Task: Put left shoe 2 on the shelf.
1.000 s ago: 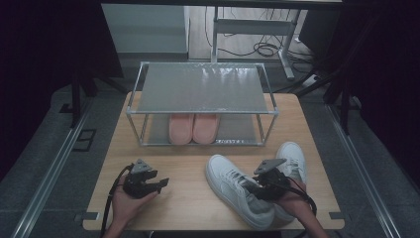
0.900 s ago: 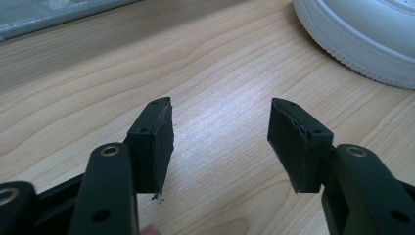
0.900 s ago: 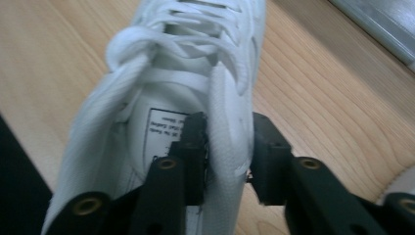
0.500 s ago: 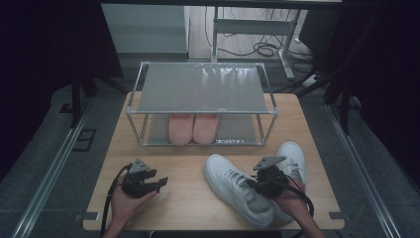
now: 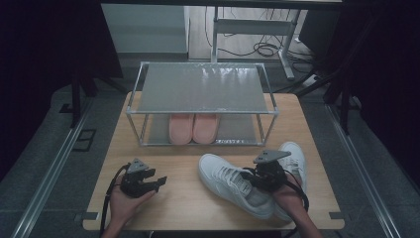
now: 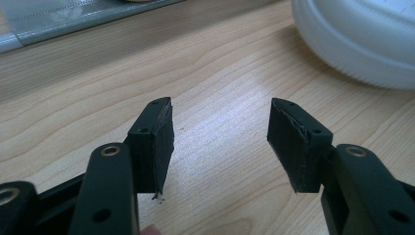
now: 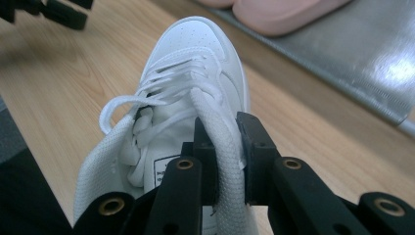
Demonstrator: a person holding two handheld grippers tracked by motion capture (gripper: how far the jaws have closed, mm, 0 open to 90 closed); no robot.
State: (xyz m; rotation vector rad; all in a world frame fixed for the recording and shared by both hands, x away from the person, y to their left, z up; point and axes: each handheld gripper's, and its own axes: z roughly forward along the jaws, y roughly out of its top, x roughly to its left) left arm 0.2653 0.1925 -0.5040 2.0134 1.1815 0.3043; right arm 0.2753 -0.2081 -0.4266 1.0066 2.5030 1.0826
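Right tongs closing on white sneaker — wooden table, dark room

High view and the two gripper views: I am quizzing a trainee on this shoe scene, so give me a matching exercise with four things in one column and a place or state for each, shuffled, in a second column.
Things:
1. pink slippers
2. left gripper
3. right gripper
4. second white sneaker

Places or states:
A. fingers shut on the collar of the nearer white sneaker
B. open above bare table
C. on the lower shelf of the rack
D. on the table behind the right hand

Pairs: 1-C, 2-B, 3-A, 4-D
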